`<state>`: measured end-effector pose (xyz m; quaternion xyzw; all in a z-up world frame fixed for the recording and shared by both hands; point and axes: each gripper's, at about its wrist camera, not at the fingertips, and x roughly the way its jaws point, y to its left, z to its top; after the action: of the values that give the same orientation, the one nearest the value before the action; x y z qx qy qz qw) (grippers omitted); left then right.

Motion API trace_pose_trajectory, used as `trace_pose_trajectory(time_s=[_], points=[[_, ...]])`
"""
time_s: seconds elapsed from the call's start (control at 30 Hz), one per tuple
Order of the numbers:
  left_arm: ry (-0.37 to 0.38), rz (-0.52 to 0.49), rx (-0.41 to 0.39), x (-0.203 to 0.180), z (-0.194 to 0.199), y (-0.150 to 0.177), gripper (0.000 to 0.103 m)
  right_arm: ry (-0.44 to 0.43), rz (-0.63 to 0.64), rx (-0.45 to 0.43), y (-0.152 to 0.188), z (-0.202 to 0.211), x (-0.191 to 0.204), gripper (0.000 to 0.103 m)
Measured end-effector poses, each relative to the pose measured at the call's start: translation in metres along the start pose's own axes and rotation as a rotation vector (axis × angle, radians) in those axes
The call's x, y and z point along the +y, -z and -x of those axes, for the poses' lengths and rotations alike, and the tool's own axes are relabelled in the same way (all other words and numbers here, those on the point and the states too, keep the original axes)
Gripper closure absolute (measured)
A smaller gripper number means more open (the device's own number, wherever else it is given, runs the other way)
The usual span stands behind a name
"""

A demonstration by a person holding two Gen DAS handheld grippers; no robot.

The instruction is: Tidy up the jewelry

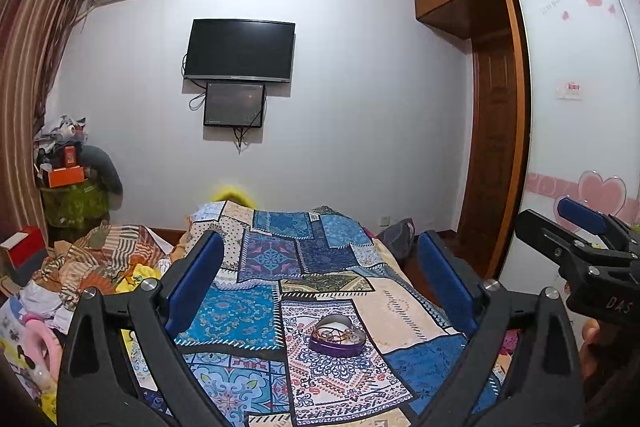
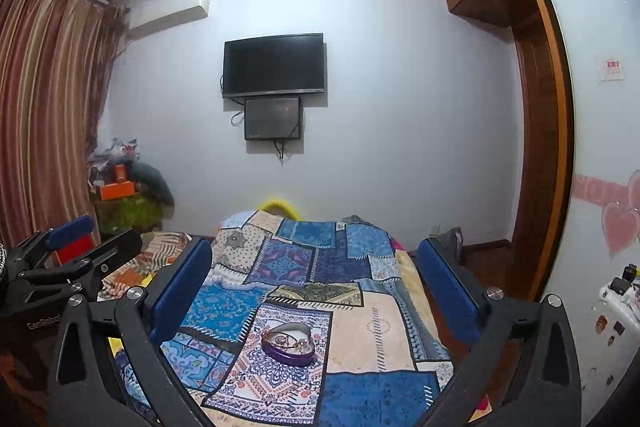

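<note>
Left claw: I see it spread wide, nothing between its pads.
Right claw: spread wide too, empty.
Jewelry box: purple, lid off, on the patchwork bed ahead of both claws, long axis roughly left-right; jewelry tangled inside.
Far wall: 2 dark screens.

Both wrist cameras look nearly level down the patchwork bedspread toward the wall television, side by side, sharing the near purple jewelry box.
</note>
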<state>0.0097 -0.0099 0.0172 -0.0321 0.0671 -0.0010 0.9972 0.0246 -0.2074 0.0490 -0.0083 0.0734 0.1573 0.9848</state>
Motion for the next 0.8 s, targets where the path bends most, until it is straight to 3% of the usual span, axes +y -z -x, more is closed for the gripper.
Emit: trace_pose_trajectory(time_s=[0.8], points=[[0.01, 0.005, 0.034, -0.001, -0.009, 0.005, 0.004, 0.002, -0.009, 0.045, 0.004, 0.0, -0.007, 0.001]])
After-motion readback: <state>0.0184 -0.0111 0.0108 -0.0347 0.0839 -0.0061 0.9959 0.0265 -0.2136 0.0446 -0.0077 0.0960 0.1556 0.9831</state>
